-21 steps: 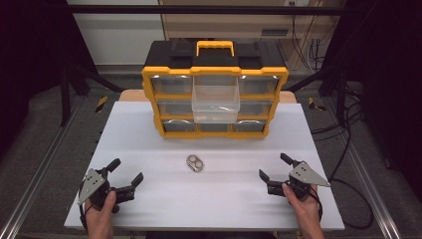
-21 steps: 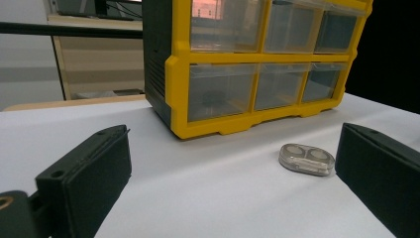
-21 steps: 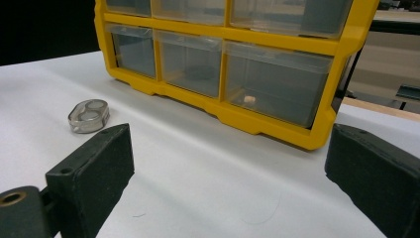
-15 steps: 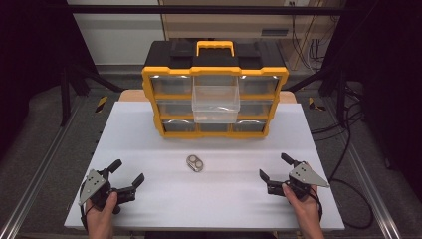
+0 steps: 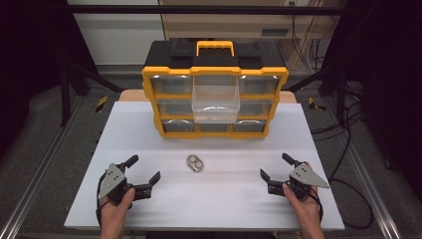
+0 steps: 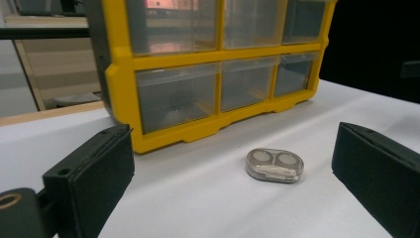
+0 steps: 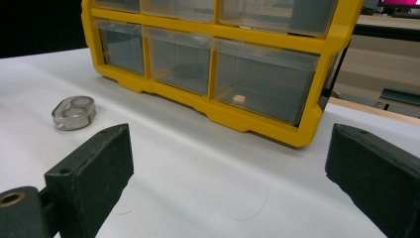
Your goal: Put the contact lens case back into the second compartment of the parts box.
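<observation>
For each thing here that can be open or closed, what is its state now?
Left hand-held gripper: open, holding nothing.
Right hand-held gripper: open, holding nothing.
Middle drawer of the yellow organizer: pulled out.
Other drawers: pushed in.
Small clear case: closed, lying flat on the table.

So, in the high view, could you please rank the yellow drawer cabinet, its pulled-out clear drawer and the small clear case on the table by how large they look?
1. Yellow drawer cabinet, by far the largest.
2. Pulled-out clear drawer.
3. Small clear case, the smallest, though it lies nearer the camera.
</observation>
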Demonstrator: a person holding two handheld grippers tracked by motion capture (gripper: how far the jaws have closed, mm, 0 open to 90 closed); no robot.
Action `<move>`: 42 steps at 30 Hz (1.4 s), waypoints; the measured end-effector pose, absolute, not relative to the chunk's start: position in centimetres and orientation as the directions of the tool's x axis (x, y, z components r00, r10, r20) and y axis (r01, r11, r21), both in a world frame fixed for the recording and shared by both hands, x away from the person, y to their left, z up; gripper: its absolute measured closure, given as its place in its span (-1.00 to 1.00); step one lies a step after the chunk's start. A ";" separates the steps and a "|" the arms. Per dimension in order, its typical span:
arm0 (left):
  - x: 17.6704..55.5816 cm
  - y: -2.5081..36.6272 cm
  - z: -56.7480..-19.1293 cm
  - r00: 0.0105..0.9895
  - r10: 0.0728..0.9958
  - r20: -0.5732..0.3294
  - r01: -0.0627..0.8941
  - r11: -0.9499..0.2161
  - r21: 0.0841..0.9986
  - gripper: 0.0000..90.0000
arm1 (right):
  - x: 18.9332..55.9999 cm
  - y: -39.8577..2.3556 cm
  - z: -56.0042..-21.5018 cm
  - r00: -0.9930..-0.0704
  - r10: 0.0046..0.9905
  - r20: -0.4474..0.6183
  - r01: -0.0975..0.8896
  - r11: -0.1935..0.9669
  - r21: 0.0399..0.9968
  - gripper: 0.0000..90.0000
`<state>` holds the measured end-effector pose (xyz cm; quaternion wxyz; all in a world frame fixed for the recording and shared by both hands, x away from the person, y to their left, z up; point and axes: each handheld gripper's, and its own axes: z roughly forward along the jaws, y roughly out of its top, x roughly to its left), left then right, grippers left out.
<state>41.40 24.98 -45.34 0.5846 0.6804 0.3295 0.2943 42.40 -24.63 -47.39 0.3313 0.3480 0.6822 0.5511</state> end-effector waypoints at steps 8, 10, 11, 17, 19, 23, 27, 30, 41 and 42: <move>42.7 22.8 -44.7 0.653 0.756 0.032 0.142 -0.164 0.976 -0.94 | 42.4 -24.6 -47.5 -0.545 0.835 -0.078 0.110 0.163 0.980 -0.89; 42.8 22.5 -44.7 0.660 0.751 0.028 0.149 -0.167 0.975 -0.94 | 42.4 -24.6 -47.5 -0.544 0.835 -0.079 0.110 0.164 0.980 -0.89; 42.9 22.3 -44.6 0.663 0.748 0.026 0.154 -0.170 0.973 -0.94 | 42.4 -24.7 -47.5 -0.542 0.837 -0.077 0.110 0.162 0.981 -0.89; 43.9 21.1 -44.0 0.694 0.720 0.016 0.183 -0.198 0.963 -0.94 | 42.3 -24.8 -47.4 -0.535 0.841 -0.077 0.109 0.159 0.981 -0.88; 44.2 20.7 -43.7 0.706 0.708 0.029 0.183 -0.222 0.958 -0.94 | 42.3 -24.9 -47.4 -0.532 0.844 -0.074 0.111 0.156 0.982 -0.88; 44.7 20.1 -43.3 0.721 0.693 0.019 0.197 -0.231 0.953 -0.94 | 42.4 -25.0 -47.4 -0.528 0.846 -0.071 0.114 0.154 0.981 -0.88; 45.3 19.6 -43.3 0.730 0.683 0.005 0.218 -0.240 0.946 -0.94 | 42.3 -25.1 -47.3 -0.526 0.847 -0.072 0.110 0.152 0.982 -0.88; 46.0 18.8 -43.3 0.737 0.675 -0.001 0.236 -0.256 0.938 -0.93 | 42.3 -25.1 -47.4 -0.525 0.848 -0.070 0.111 0.150 0.982 -0.88; 47.3 16.5 -43.1 0.756 0.651 0.060 0.227 -0.348 0.910 -0.93 | 42.3 -25.3 -47.3 -0.526 0.848 -0.067 0.111 0.146 0.983 -0.88; 47.5 16.3 -43.2 0.756 0.652 0.059 0.231 -0.351 0.908 -0.93 | 42.3 -25.3 -47.3 -0.525 0.848 -0.065 0.112 0.145 0.983 -0.88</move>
